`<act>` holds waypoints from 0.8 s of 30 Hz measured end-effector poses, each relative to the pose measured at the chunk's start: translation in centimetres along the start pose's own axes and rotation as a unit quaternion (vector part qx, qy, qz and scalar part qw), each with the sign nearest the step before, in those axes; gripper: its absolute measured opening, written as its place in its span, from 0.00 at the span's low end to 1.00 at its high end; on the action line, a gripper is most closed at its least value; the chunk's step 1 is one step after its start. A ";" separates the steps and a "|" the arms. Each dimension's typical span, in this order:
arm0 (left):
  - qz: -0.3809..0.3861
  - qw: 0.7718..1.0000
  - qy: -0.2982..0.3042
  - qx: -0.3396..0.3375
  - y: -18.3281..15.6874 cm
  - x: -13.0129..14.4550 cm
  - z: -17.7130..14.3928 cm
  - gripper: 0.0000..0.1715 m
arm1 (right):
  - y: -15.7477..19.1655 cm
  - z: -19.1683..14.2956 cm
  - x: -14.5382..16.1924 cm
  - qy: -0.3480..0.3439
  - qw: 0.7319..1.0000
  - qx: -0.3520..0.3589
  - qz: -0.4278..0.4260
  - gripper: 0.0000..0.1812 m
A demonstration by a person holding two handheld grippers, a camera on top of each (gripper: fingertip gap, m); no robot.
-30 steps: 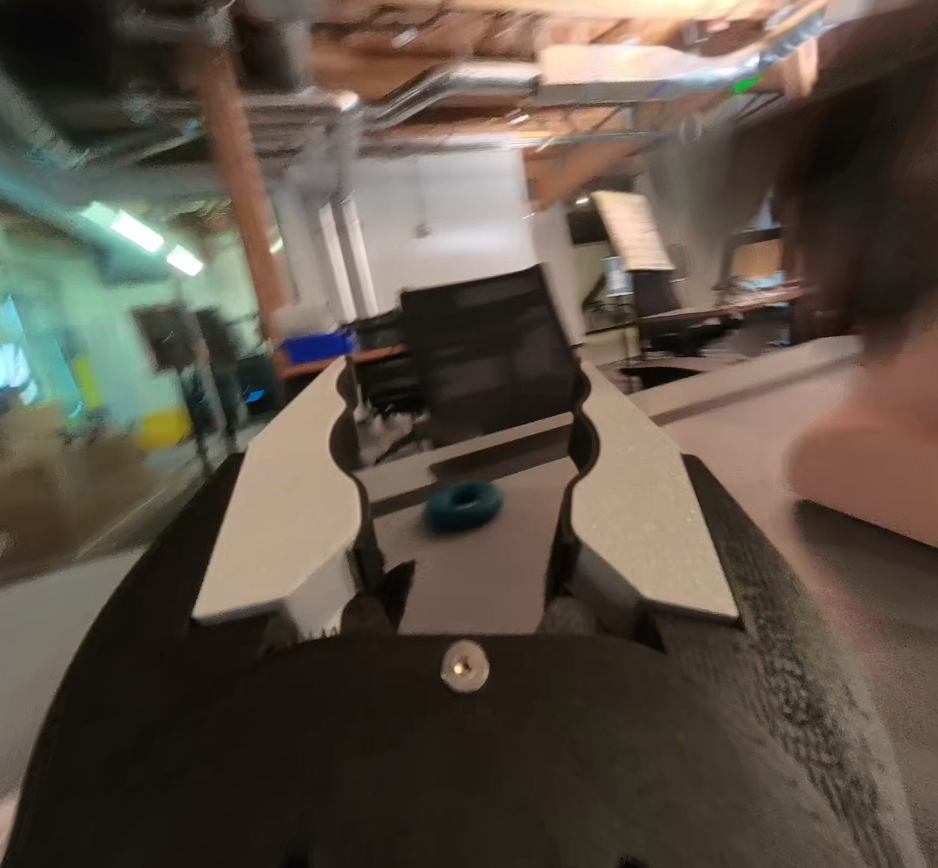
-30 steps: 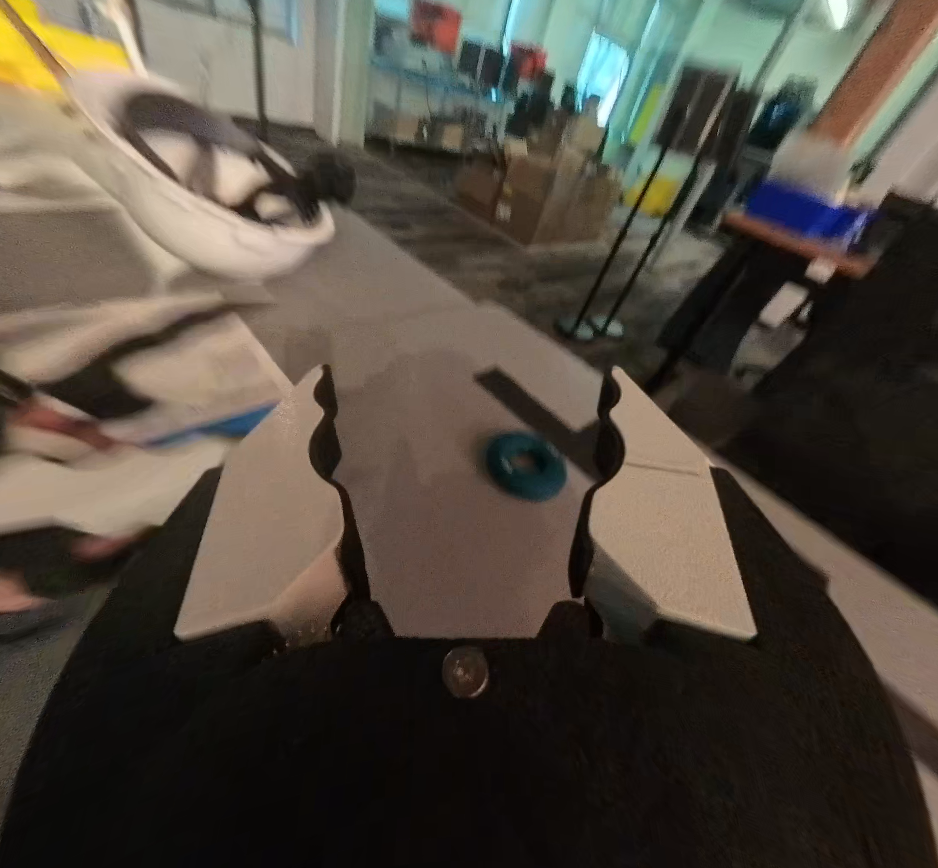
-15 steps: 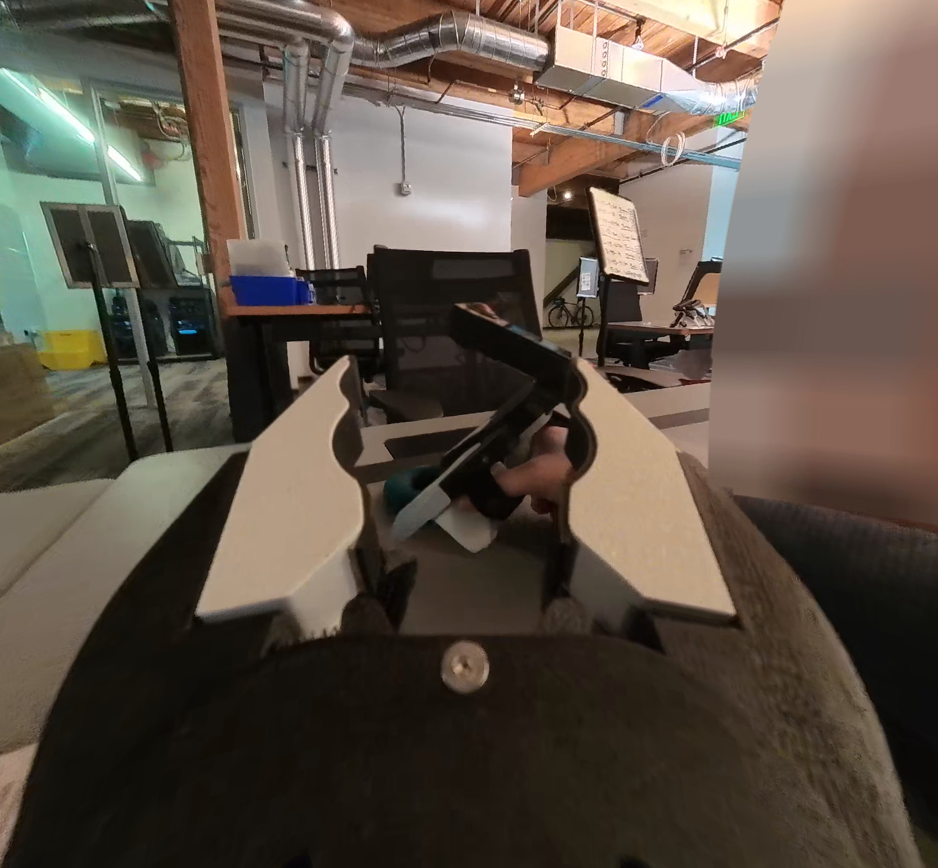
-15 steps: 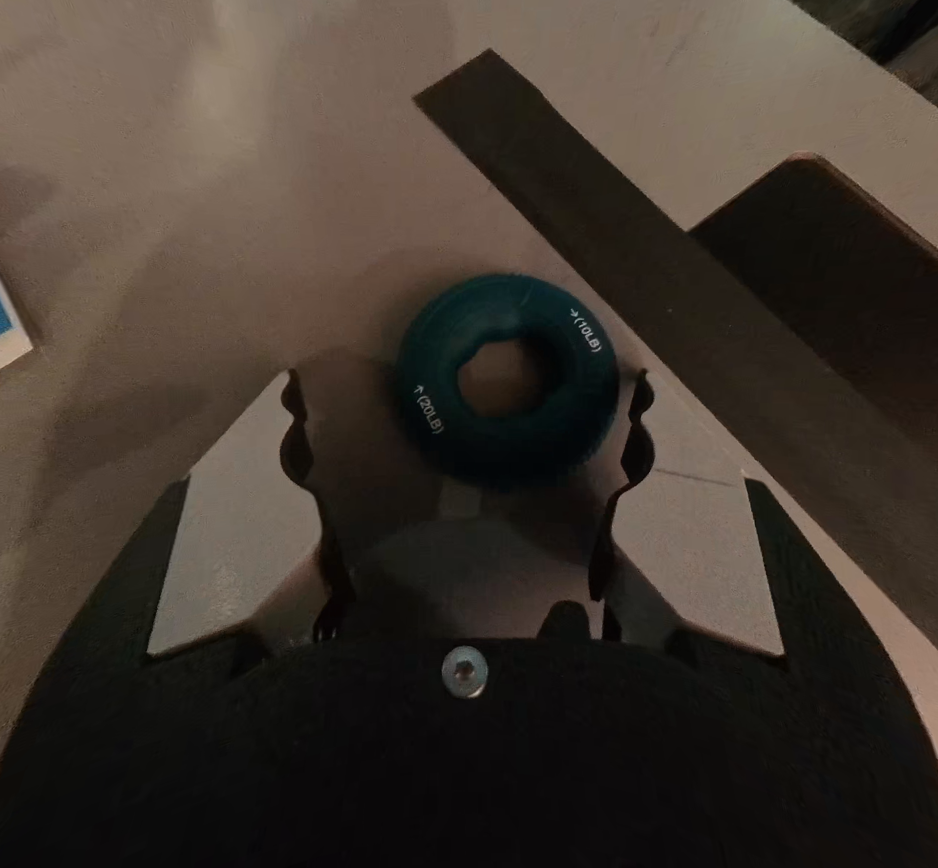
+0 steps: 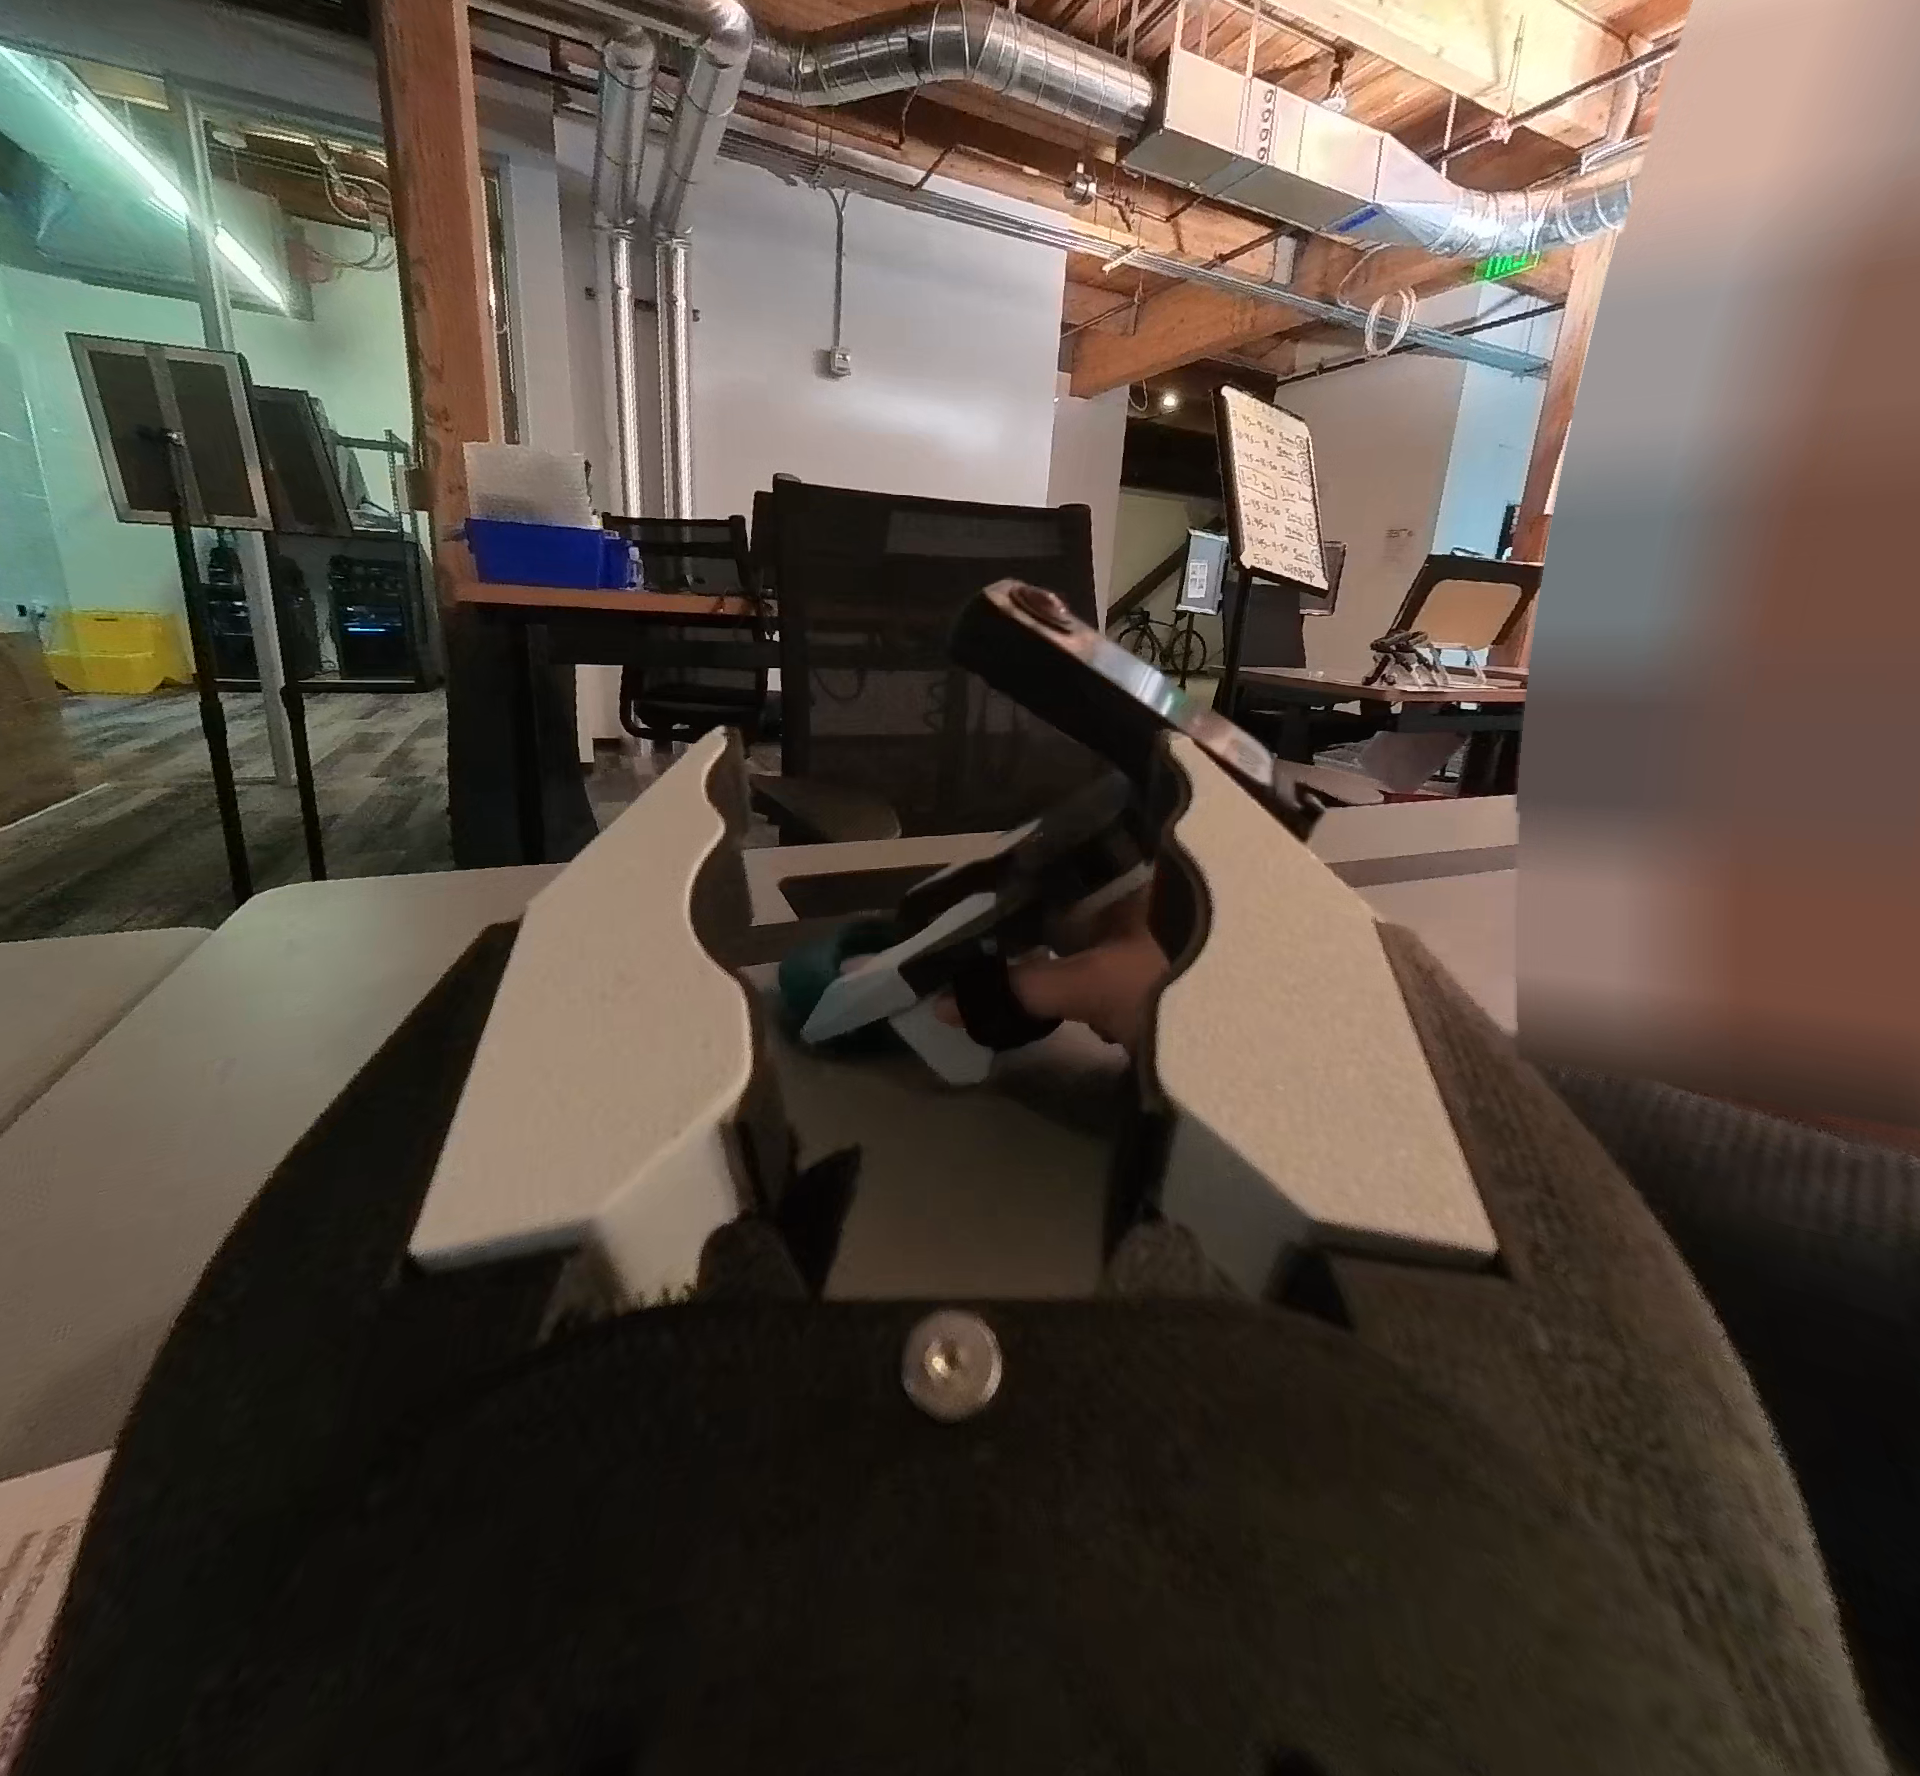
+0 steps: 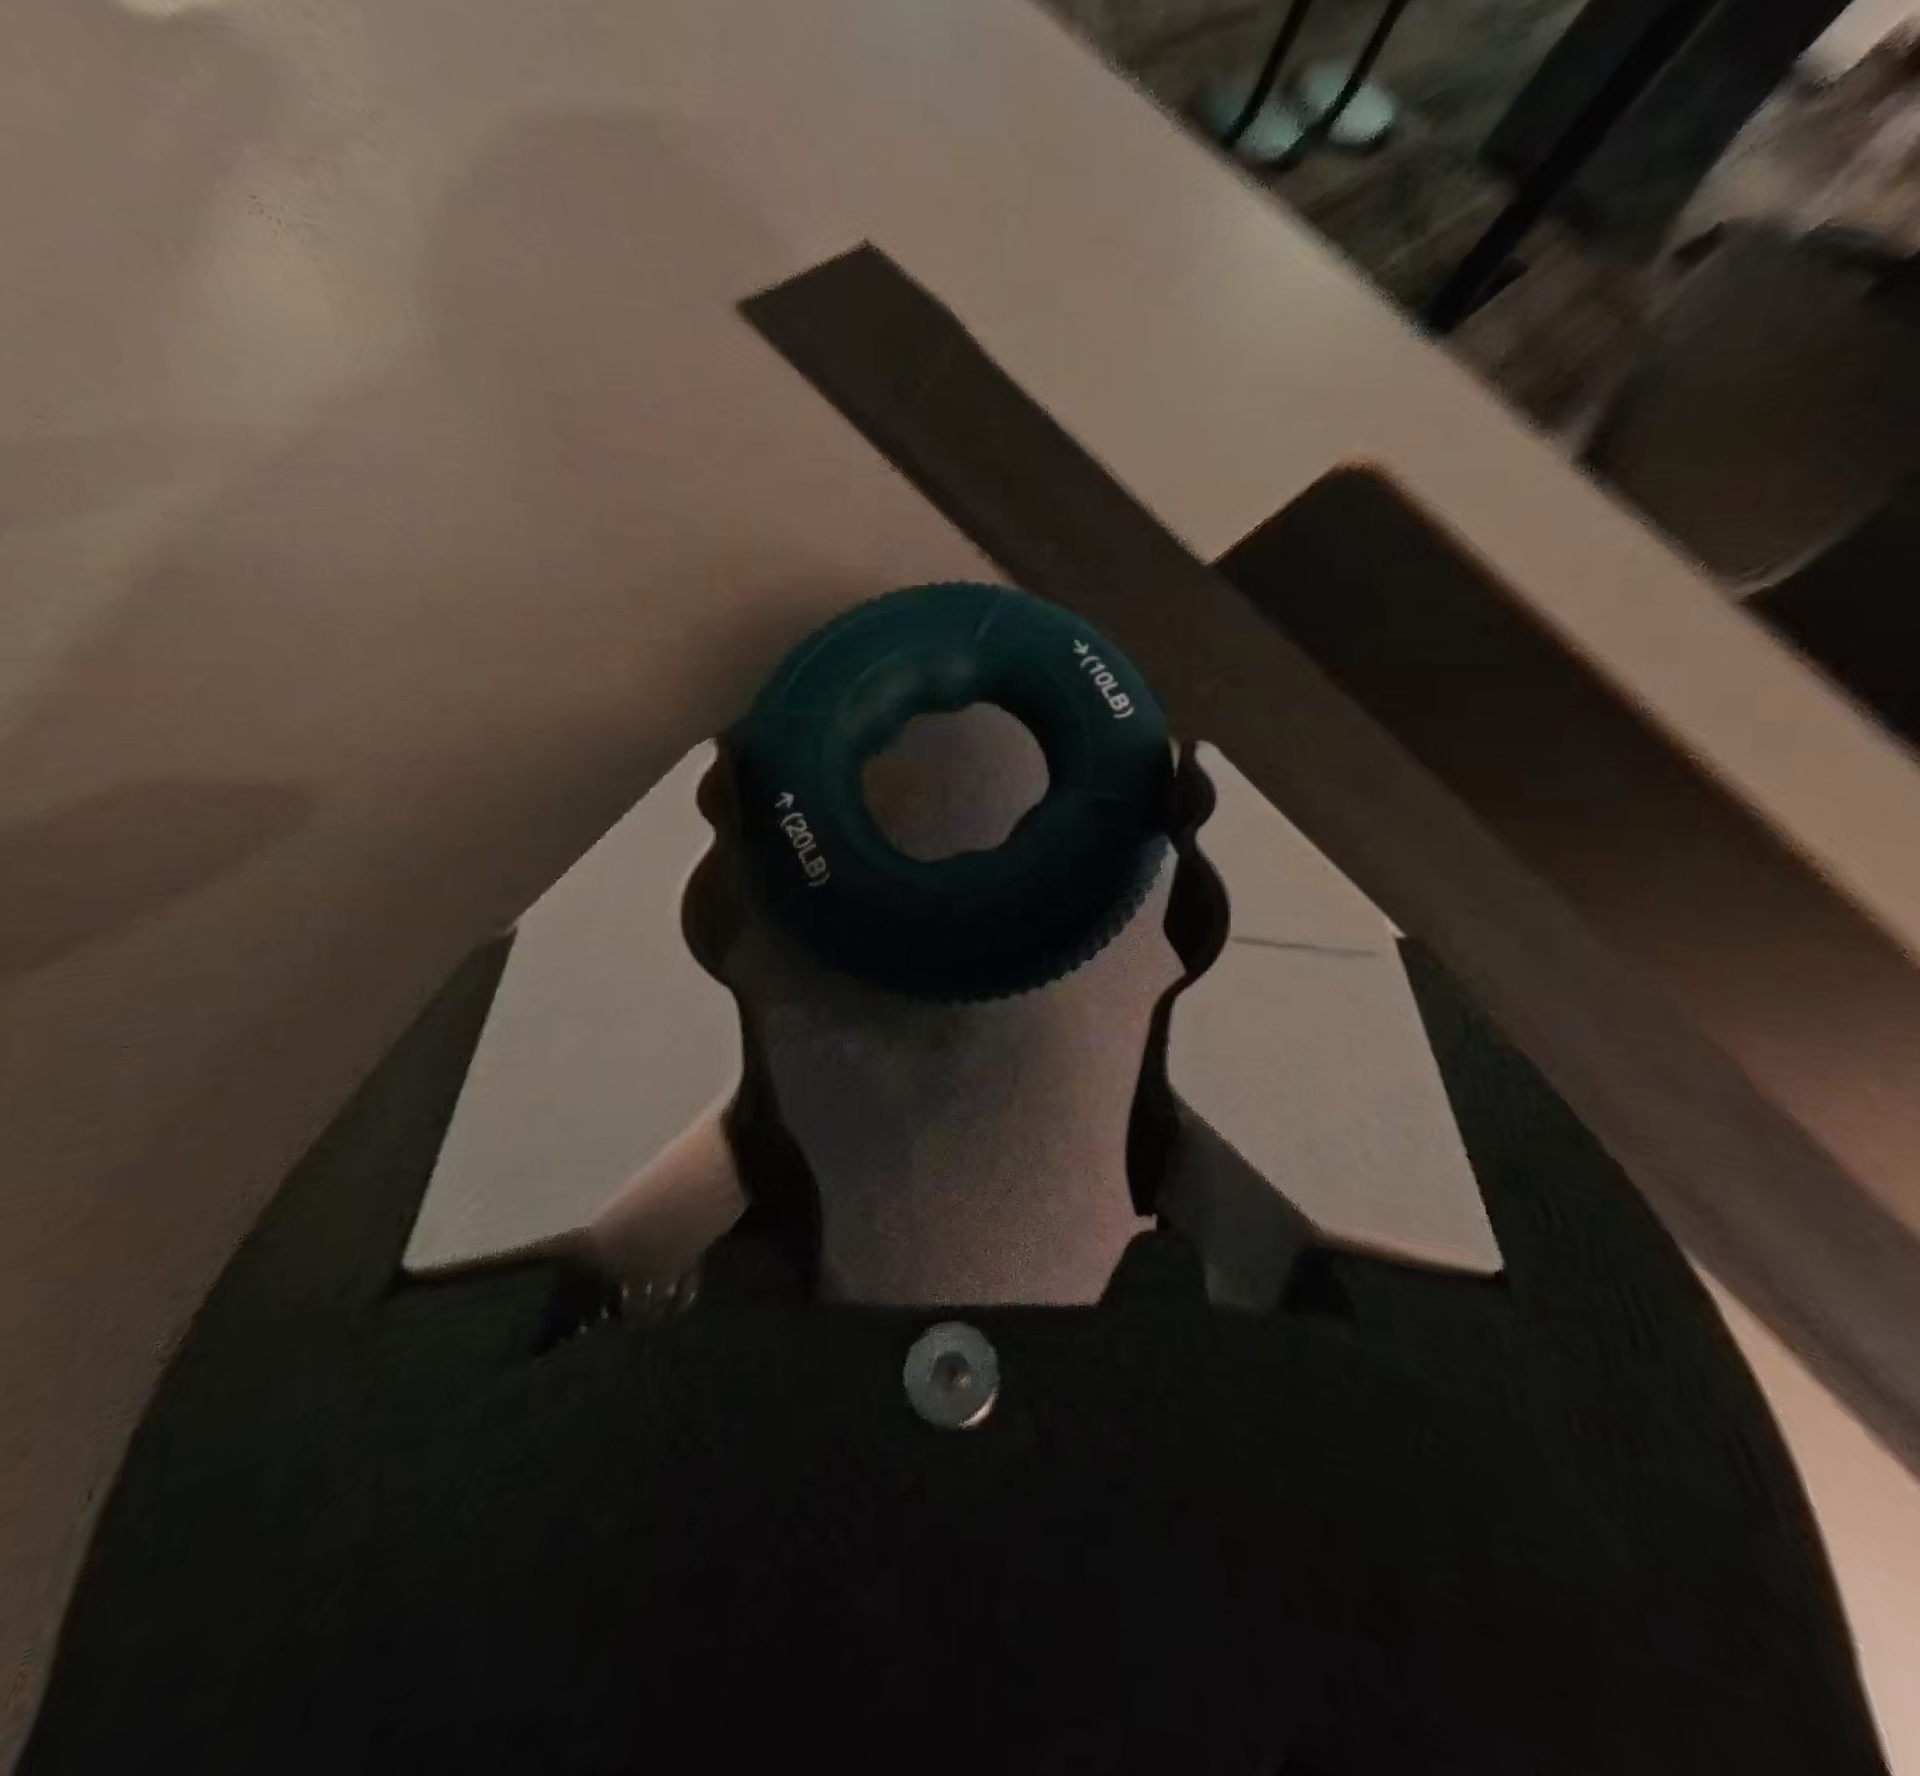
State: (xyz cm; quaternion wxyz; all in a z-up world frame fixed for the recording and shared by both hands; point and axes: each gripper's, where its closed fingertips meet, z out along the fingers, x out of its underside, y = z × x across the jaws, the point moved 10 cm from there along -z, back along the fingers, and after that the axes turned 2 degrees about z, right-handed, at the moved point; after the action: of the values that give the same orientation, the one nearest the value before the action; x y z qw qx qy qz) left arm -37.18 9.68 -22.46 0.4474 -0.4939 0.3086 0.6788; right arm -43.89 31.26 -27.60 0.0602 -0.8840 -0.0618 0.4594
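The dark teal ring is clasped at its sides between the tips of the right gripper, on the pale table, with a dark strip just beyond it. The left gripper is held spread wide and empty, well behind the ring, low over the table.

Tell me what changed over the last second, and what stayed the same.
The right claw swung down from well above the table and closed its fingers on the sides of the teal ring, which a second ago lay free ahead of it. The left claw stayed open and empty, back from the ring. The ring has not visibly shifted beside the dark strip.
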 end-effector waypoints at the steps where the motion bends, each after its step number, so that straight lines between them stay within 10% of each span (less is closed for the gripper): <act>1: 0.002 1.000 0.001 0.000 0.0 0.0 0.0 0.44 | 0.3 -0.5 -0.1 -0.027 0.999 0.031 -0.022 0.45; 10: 0.010 1.000 0.000 -0.003 0.2 0.0 -0.5 0.44 | 3.5 -6.5 -0.1 -0.238 0.959 0.151 -0.027 0.46; 24: -0.043 0.998 -0.034 0.007 -1.0 -0.4 -0.9 0.43 | 13.9 -21.3 8.0 -0.248 0.953 0.163 -0.060 0.45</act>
State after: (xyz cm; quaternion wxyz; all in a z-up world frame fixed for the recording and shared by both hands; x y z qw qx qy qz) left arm -35.89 9.23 -22.39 0.4895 -0.4799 0.2761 0.6736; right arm -21.08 17.82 -24.16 0.2142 -0.7152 -0.0519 0.6632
